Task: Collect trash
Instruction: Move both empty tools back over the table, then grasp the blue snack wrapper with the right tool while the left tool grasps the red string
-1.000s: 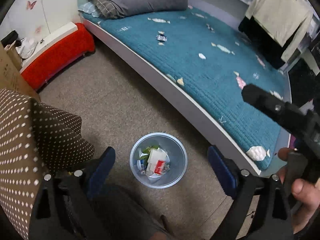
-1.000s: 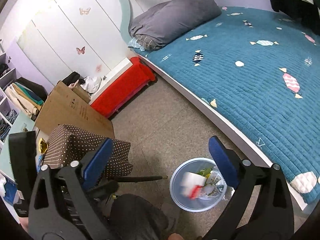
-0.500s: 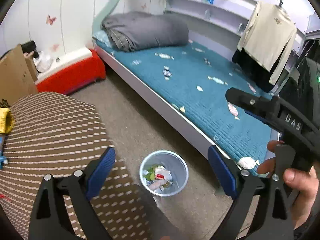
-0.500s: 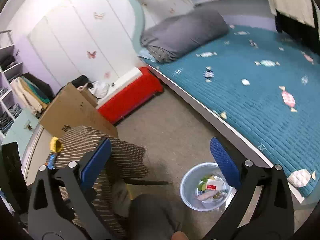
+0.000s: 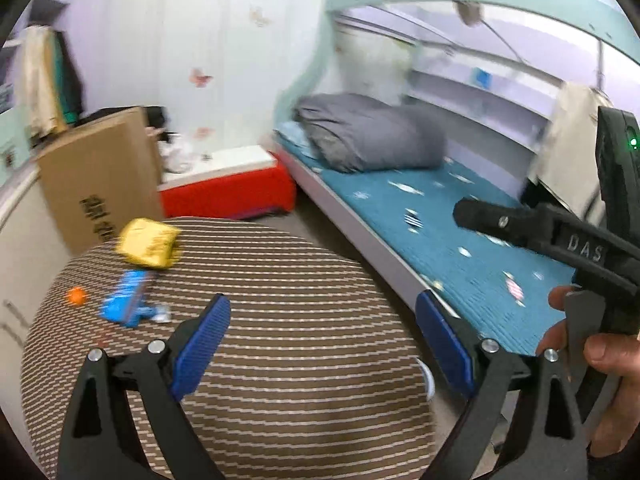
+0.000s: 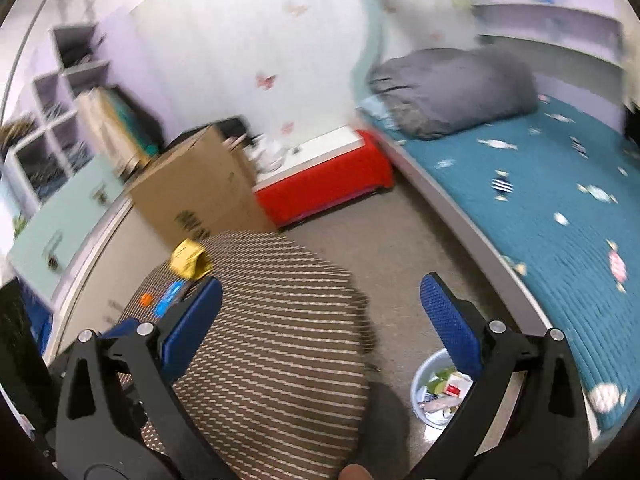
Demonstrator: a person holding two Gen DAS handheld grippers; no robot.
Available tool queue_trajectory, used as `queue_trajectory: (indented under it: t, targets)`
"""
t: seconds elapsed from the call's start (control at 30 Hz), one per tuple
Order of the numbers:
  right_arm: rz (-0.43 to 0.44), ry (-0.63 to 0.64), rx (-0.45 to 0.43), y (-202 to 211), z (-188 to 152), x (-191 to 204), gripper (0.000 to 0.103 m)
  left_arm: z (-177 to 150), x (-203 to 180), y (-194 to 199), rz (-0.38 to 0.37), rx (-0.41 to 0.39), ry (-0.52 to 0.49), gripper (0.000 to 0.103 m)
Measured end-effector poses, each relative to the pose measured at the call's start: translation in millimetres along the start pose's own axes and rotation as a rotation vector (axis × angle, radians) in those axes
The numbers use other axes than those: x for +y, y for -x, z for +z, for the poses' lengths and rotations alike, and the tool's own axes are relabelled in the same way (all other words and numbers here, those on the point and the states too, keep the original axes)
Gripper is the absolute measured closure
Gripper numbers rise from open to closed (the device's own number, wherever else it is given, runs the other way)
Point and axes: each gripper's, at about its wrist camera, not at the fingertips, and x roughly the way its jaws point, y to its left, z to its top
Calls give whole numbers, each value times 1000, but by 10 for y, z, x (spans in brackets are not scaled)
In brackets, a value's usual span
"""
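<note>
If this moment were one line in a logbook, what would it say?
left gripper open, empty | right gripper open, empty | yellow wrapper, blue packet on table | bin part full

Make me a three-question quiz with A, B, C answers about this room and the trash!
1. Where is the yellow wrapper?
A. on the striped round table
B. on the bed
C. in the bin

2. What colour is the bedspread?
A. red
B. teal
C. grey

3. How is the left gripper?
A. shut on a wrapper
B. open and empty
C. shut on nothing

Answers:
1 A, it lies near the table's far edge, beside the blue wrapper.
2 B, teal with small candy shapes.
3 B, its blue fingers stand wide apart with nothing between them.
</note>
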Motion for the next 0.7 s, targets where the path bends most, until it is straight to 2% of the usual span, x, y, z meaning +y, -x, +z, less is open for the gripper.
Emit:
queue_trajectory:
  t: [0.17,0.4,0.53,0.7]
  targets:
    - [90,69,90,-493,-16,578,6,-93,665,132,130,3,83,11]
    - [181,185,229,-1202,-218,1284,6,-369,1479,116,252,57,220,11]
    - [207,214,284,-1465,-328,1486,6,-541,1844,3,303,108,274,11]
    - [225,205,335,-1748,-414,1646,6,-725,2087,-174,313,165,322,12]
